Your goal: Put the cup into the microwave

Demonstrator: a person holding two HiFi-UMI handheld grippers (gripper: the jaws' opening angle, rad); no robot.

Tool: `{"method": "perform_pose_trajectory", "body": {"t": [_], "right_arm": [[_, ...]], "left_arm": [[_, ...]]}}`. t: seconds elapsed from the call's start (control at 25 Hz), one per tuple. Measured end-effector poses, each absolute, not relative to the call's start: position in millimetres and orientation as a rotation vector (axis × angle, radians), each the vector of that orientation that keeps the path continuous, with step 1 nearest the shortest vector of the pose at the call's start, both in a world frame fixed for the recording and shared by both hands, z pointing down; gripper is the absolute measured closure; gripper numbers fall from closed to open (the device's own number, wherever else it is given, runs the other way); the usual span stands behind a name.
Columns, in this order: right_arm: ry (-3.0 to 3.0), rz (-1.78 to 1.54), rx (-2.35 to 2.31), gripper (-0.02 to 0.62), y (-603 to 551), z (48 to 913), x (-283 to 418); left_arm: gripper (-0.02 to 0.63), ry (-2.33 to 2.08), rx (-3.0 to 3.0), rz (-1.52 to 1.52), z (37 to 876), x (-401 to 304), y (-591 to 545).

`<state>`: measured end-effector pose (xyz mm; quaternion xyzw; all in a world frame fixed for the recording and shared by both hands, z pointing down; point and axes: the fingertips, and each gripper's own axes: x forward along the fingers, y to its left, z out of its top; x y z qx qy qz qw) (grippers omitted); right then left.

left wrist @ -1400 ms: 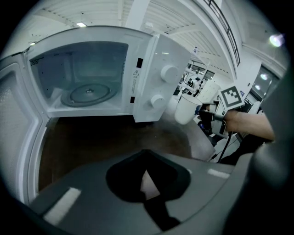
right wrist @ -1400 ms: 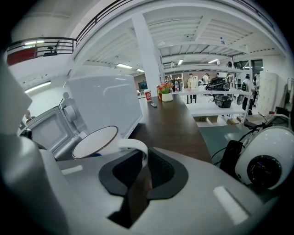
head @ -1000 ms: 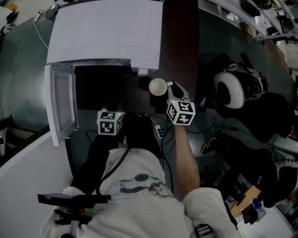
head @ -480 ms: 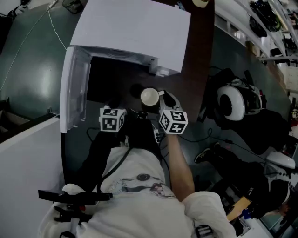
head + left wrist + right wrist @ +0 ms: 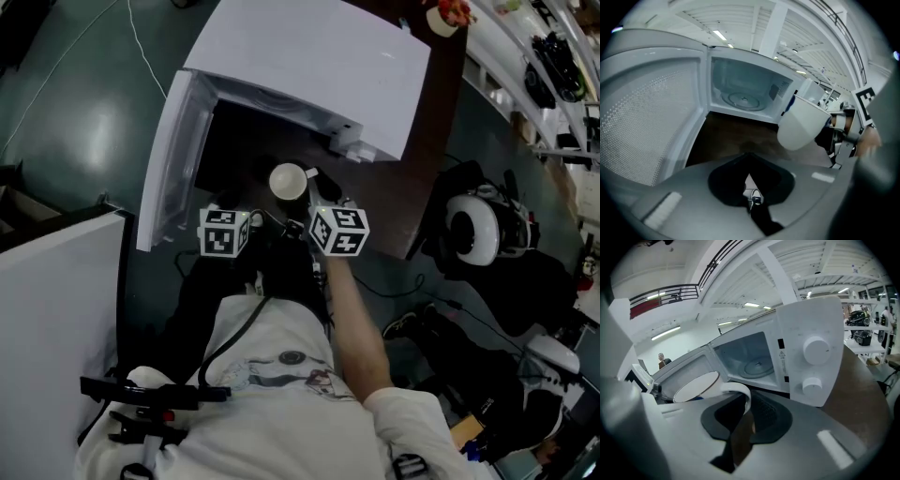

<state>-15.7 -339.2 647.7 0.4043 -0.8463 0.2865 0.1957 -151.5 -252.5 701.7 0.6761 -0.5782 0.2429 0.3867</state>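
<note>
The white microwave (image 5: 309, 56) stands on a brown table (image 5: 427, 187) with its door (image 5: 173, 159) swung open to the left. In the head view the white cup (image 5: 288, 181) hangs upright in front of the open cavity. My right gripper (image 5: 311, 190) is shut on its handle (image 5: 740, 394), and the cup's rim (image 5: 693, 386) shows left of the jaws. My left gripper (image 5: 225, 208) is beside the door with its jaws shut and nothing between them (image 5: 749, 161). In the left gripper view the cup (image 5: 801, 124) is on the right, with the glass turntable (image 5: 743, 99) beyond.
The microwave's two knobs (image 5: 816, 350) face the right gripper, close on its right. A white and black headset (image 5: 473, 230) lies to the right of the table. A small flower pot (image 5: 445, 14) stands behind the microwave. Cables run over the dark floor.
Both grippers have moved left across the microwave's front. The cup has gone from beside the control panel to in front of the open cavity, still gripped by its handle.
</note>
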Motion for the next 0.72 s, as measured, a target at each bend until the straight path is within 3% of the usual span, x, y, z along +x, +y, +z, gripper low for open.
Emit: {"method": "perform_pose_trajectory", "body": {"t": [0.72], "right_arm": [[-2.406, 0.847, 1.27, 0.555, -442, 653, -96]], "left_arm": [[0.606, -1.54, 1.69, 0.538, 687, -177, -274]]}}
